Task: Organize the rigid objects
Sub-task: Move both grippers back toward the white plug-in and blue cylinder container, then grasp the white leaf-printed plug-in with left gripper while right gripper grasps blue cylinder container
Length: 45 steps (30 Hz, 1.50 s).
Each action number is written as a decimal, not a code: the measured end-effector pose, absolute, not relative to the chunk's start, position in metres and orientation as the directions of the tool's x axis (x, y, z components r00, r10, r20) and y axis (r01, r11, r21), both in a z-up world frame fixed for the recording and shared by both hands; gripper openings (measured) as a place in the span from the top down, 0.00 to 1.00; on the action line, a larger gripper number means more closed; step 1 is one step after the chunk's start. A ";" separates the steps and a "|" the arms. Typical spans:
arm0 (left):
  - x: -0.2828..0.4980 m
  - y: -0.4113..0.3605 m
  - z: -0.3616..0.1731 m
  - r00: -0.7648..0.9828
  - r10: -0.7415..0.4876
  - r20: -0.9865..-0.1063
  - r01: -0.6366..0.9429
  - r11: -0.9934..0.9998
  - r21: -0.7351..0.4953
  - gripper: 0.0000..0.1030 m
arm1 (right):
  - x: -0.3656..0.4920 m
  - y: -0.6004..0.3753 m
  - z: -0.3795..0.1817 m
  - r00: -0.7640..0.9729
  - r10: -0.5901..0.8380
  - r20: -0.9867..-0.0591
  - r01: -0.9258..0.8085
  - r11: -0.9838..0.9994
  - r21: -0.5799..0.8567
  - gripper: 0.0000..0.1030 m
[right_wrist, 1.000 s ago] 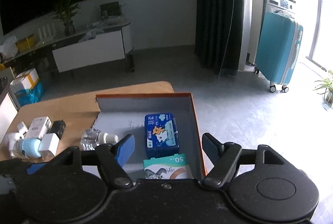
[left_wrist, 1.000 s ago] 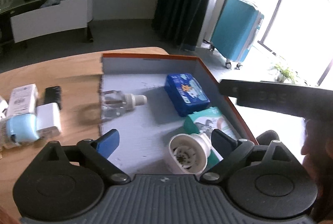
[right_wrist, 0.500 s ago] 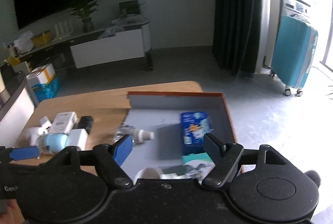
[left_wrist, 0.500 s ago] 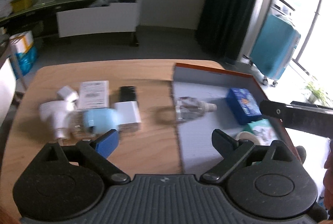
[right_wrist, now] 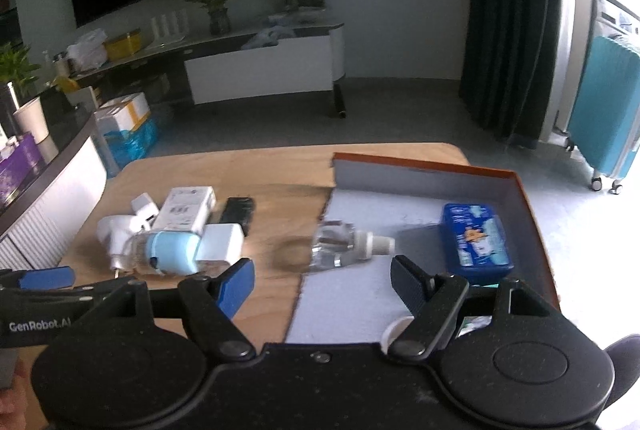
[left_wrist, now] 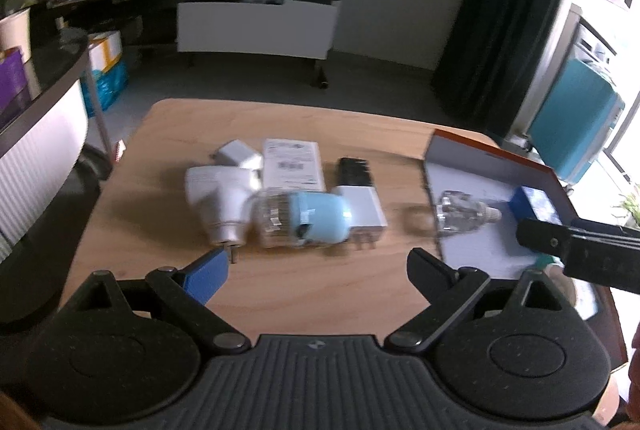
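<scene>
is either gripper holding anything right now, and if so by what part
Nothing is held. The left gripper and the right gripper both stand open with only air between their fingers, above the wooden table.

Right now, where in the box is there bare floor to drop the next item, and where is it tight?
The box floor is bare along its far wall, behind the clear bottle and left of the blue tin, and in front of the bottle. The near right corner is crowded. On the table, the plug cluster is packed.
</scene>
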<state>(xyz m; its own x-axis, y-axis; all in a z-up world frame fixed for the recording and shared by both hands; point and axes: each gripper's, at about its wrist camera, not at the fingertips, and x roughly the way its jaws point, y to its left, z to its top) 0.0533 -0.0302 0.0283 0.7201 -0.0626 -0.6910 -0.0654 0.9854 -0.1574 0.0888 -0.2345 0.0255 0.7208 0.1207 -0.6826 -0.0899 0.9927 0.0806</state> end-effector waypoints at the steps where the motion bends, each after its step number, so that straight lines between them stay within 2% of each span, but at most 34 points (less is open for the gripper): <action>1: 0.053 -0.024 0.026 0.719 -0.054 -0.693 -0.079 0.984 -0.158 0.04 | 0.089 -0.231 0.024 0.718 0.126 -0.684 -0.098 0.992 0.081 0.13; 14: 0.070 0.035 -0.004 0.682 0.047 -0.730 -0.233 0.960 -0.155 0.02 | 0.086 -0.213 0.006 0.692 0.186 -0.697 -0.146 0.982 0.118 0.13; 36: 0.135 0.039 -0.035 0.704 0.066 -0.707 -0.189 0.977 -0.097 0.00 | 0.096 -0.207 -0.013 0.670 0.205 -0.713 -0.144 0.979 0.146 0.13; 37: 0.136 0.038 -0.035 0.713 0.064 -0.698 -0.178 0.980 -0.092 0.03 | 0.097 -0.205 -0.015 0.667 0.208 -0.715 -0.148 0.978 0.147 0.13; 39: 0.135 0.033 -0.035 0.736 0.058 -0.674 -0.135 0.989 -0.063 0.30 | 0.099 -0.198 -0.017 0.664 0.216 -0.715 -0.161 0.976 0.146 0.13; 40: 0.134 0.031 -0.036 0.744 0.050 -0.666 -0.111 0.993 -0.049 0.37 | 0.100 -0.195 -0.017 0.663 0.223 -0.715 -0.173 0.974 0.143 0.13; 45: 0.122 0.042 -0.029 0.737 -0.024 -0.676 -0.084 0.988 -0.127 0.37 | 0.108 -0.177 -0.017 0.659 0.282 -0.697 -0.279 0.953 0.121 0.13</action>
<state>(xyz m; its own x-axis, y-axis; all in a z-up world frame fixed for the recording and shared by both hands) 0.1215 0.0418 -0.0294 0.7368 -0.0241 -0.6756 -0.0842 0.9883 -0.1271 0.1081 -0.1770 -0.0169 0.6591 0.2818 -0.6972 -0.2794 0.9525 0.1209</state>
